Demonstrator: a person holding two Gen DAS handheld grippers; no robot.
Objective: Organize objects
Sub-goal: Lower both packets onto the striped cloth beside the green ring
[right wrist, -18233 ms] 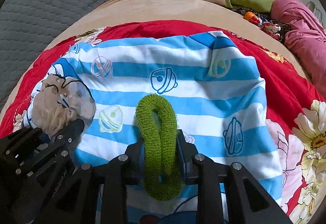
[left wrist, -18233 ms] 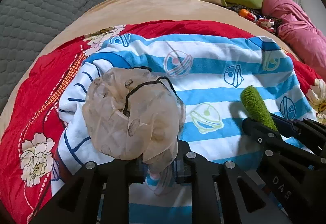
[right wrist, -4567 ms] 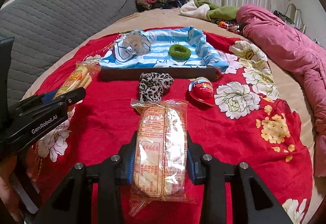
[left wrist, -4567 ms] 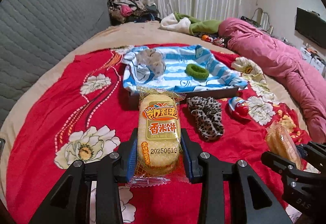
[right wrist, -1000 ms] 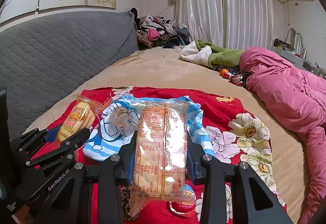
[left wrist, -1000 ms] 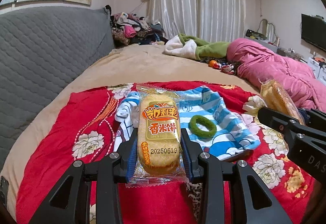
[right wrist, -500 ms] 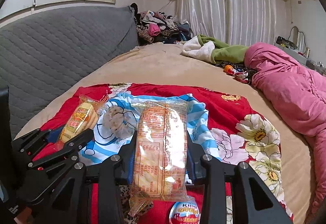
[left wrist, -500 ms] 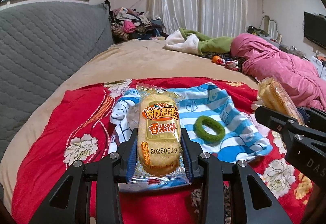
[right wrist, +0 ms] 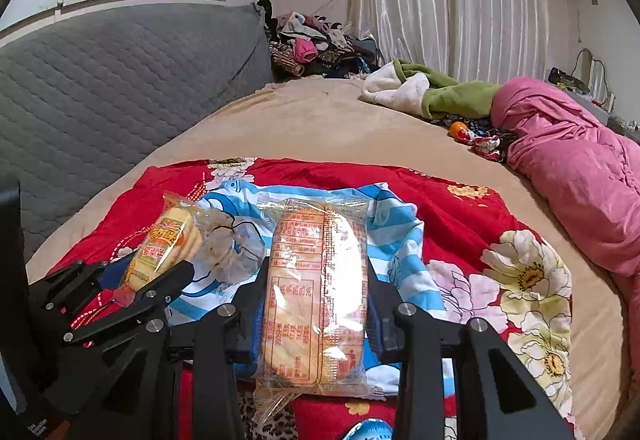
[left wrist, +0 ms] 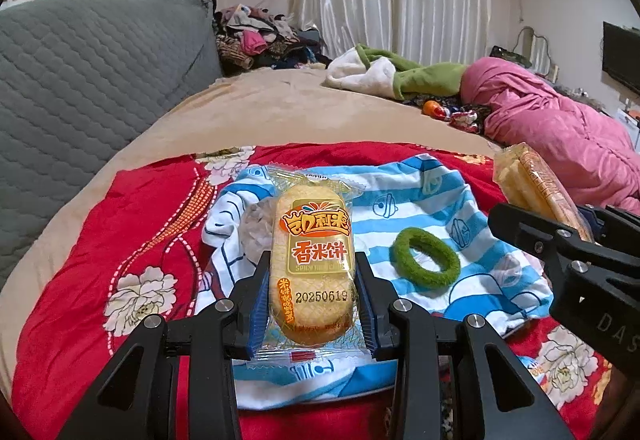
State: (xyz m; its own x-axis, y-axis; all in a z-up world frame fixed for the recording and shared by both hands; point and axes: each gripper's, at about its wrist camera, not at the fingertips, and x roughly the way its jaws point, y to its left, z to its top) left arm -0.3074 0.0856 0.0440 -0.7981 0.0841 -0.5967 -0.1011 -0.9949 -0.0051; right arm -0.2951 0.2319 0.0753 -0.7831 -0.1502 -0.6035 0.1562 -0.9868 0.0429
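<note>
Carrying two wrapped rice crackers toward the striped tray, with the sorting partly done.
Your left hand-held gripper point(left wrist: 312, 294) is clamped on the orange-label rice cracker point(left wrist: 311, 268), your right hand-held gripper point(right wrist: 316, 314) on the clear-wrapped rice cracker point(right wrist: 316, 296); the green scrunchie point(left wrist: 425, 257) and beige scrunchie point(right wrist: 232, 248) already lie on the blue-striped cloth point(left wrist: 472, 208); leopard scrunchie point(right wrist: 272, 424) waits on the bed.

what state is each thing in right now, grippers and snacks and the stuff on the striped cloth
left gripper: shut on rice cracker pack, held up
right gripper: shut on clear cracker pack, held up
green hair tie: lying flat on striped cloth
beige scrunchie: lying bunched on the cloth
</note>
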